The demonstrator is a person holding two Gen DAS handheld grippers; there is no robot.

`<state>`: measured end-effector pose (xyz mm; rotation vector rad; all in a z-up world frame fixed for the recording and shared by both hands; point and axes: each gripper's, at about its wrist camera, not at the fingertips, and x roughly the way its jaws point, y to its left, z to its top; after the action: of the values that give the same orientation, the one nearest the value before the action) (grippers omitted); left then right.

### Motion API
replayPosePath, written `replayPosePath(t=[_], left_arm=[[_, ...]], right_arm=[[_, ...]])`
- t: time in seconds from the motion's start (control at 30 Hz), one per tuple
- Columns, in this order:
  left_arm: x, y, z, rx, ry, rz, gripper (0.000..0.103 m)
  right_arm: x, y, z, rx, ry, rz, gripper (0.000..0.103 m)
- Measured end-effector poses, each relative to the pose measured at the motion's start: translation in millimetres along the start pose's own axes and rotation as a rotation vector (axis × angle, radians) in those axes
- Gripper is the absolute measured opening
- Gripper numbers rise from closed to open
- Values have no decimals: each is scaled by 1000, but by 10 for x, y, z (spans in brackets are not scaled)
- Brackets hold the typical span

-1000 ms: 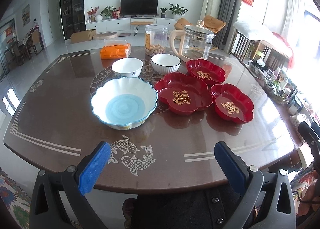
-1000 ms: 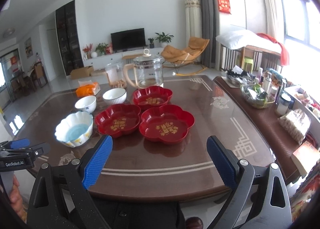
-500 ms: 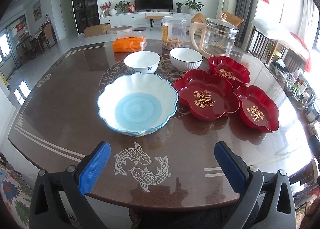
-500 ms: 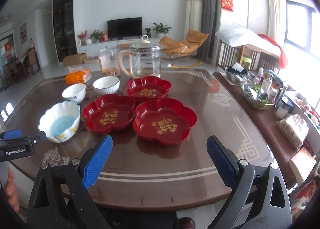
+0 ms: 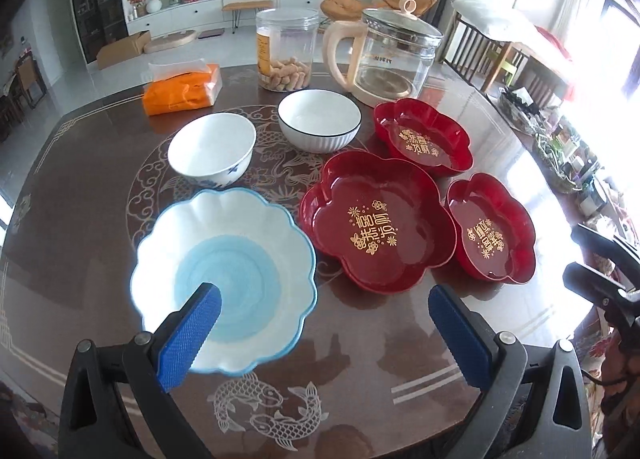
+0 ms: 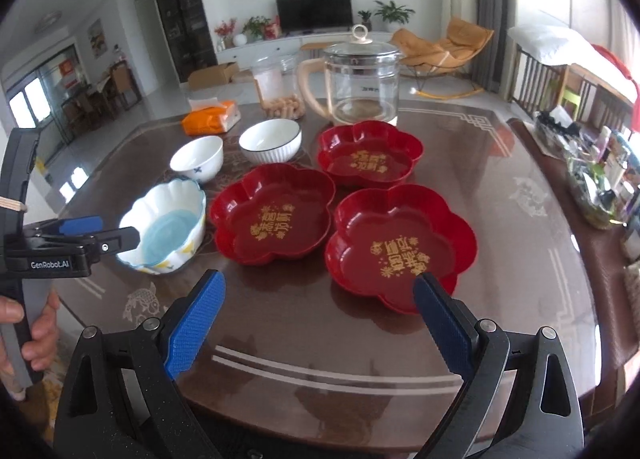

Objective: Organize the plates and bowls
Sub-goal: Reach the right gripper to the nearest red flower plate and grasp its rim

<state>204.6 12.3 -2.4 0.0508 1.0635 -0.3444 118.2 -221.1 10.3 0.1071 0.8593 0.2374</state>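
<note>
Table [image 5: 80,219] holds three bowls (three red plates).

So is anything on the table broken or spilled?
No, nothing stands out. The three red plates, the scalloped bowl and the two white bowls all sit upright, whole and empty on the table.

Three glossy red flower-shaped plates [image 5: 380,223] with gold characters and little gold blossoms. The scalloped bowl [image 5: 224,279] is white with a pale blue centre and blue rim. Dark brown table [image 5: 80,219] has silver koi and scrollwork, plus an orange tissue pack [image 5: 182,93].
</note>
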Motion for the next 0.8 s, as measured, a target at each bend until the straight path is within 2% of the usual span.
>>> replayPosePath(t=[0.07,0.13,0.23,0.33,0.37,0.4,0.47,0.63,0.8], left_arm=[[246,16,260,28,48,18,103],[460,42,444,45,61,68,102],[767,43,604,89,105,99,100],[996,26,673,125,134,116,86],[1059,16,691,133,141,115,83],[1118,-5,712,142,149,112,82],[1228,-21,744,156,158,123,75],[1460,27,779,130,199,119,61],[1654,-1,793,145,229,153,58]], right_arm=[[332,-128,353,21,106,129,96],[681,-300,631,97,192,245,96],[1135,-432,832,157,272,293,95],[1394,-366,880,57,282,217,94],[1456,-341,879,21,292,203,86],[1524,-338,871,-3,309,195,69],[1662,-311,835,-42,351,166,46],[1950,-373,776,-83,392,63,48],[2136,-289,748,-163,423,12,46]])
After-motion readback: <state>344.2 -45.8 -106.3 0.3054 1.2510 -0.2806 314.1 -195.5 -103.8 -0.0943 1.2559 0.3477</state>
